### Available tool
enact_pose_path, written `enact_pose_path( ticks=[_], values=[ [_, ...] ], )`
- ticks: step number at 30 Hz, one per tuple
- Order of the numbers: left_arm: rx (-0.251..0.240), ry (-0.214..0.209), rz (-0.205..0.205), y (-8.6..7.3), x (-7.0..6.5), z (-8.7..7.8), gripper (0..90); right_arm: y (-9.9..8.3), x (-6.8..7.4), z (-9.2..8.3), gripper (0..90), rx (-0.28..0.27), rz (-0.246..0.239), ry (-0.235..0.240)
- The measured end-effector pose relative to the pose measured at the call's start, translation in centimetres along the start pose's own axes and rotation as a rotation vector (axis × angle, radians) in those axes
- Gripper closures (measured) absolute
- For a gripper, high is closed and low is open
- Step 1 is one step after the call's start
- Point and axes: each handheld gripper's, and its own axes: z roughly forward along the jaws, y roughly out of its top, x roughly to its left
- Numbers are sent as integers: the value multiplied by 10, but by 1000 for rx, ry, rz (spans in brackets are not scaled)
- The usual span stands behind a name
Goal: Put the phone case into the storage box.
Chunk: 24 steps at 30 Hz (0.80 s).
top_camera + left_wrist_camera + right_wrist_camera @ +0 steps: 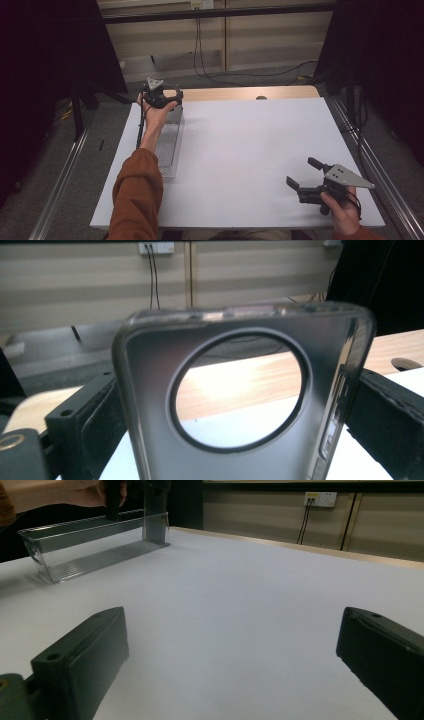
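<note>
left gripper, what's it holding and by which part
The left gripper clamps a clear phone case by its two side edges; the right gripper holds nothing.

Left gripper point(162, 98): black body, grey three-cornered plate on top with small screw holes, black cable trailing along the forearm. Sleeve point(137, 195) rust-orange, long, creased at the elbow. Right gripper point(301, 175): black, two blocky jaws, same grey plate. Jaws matte black, padded inner faces, one round hole near each base.
</note>
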Motion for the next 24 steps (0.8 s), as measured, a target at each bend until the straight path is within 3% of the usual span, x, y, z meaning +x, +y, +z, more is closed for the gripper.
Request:
enact_pose_path(
  ticks=[2, 4, 14, 16, 18, 19, 21, 24],
  values=[
    [12, -18, -3, 0, -1, -1, 36, 0, 0, 0, 0, 2, -5, 3],
    [31, -2, 15, 1, -1, -3, 37, 0, 0, 0, 0, 0, -5, 6],
    [3, -14, 9, 6, 2, -13, 27, -1, 0, 0, 0, 6, -9, 7],
    [4, 4, 15, 6, 1, -15, 25, 0, 0, 0, 0, 5, -11, 12],
    [-15, -7, 0, 5, 3, -16, 24, 0, 0, 0, 0, 4, -8, 14],
    [-2, -5, 10, 4, 5, -17, 22, 0, 0, 0, 0, 4, -9, 13],
    [7, 25, 11, 4, 5, -20, 22, 0, 0, 0, 0, 4, -7, 7],
    [-30, -15, 5, 2, 9, -25, 21, 0, -1, 0, 0, -1, -5, -1]
  ],
)
